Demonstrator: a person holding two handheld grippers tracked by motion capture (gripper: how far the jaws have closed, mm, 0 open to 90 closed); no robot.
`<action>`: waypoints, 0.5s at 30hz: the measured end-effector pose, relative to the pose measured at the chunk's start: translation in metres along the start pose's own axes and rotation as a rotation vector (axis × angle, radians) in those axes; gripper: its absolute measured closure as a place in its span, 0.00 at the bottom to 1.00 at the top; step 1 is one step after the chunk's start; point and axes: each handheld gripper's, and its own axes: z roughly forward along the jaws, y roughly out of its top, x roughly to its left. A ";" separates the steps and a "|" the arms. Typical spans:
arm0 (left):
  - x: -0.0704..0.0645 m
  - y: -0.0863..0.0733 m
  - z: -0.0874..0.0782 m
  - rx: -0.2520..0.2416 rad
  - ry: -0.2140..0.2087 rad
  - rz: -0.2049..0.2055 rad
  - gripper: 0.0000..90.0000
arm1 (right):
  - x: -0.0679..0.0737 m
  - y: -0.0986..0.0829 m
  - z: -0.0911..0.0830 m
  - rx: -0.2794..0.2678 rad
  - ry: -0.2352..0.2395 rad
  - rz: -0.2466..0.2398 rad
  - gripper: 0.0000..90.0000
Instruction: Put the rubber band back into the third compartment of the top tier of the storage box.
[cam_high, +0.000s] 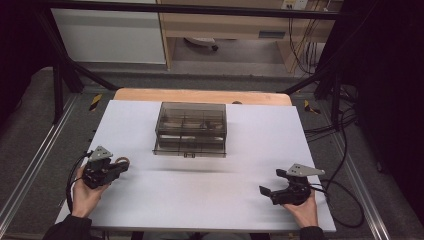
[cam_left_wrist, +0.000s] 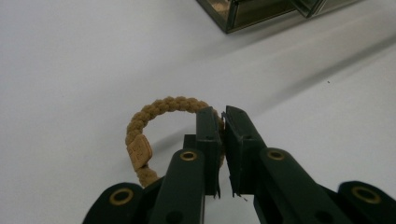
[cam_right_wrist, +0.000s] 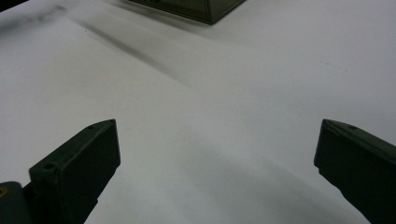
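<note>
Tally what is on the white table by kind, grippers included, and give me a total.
Grippers: 2, the left gripper with jaws shut on the bracelet, the right gripper with jaws open
Braided tan bracelet: 1
Smoky clear box with compartments: 1
Total: 4

Tan braid, black tongs, white table

The braided bracelet (cam_left_wrist: 159, 109) is showing a sandy tan weave with one matching square bead, while the left tongs (cam_left_wrist: 223, 122) gripping it are looking matt black with brass-coloured rivets. The right tongs (cam_right_wrist: 217, 154) are showing the same black. The table (cam_high: 250, 150) is lying plain white with a pale wood edge, and the compartment box (cam_high: 190, 129) is glowing smoky, translucent brown-grey.
</note>
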 end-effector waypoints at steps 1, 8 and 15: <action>0.000 0.000 -0.001 -0.003 0.000 0.004 0.93 | 0.000 0.000 0.000 0.000 0.000 0.001 0.01; -0.004 0.004 -0.005 -0.015 -0.006 0.008 0.93 | 0.000 0.000 0.000 0.001 0.000 0.000 0.01; -0.009 0.008 -0.008 -0.030 -0.016 0.013 0.93 | 0.000 0.000 0.000 0.001 -0.002 0.000 0.01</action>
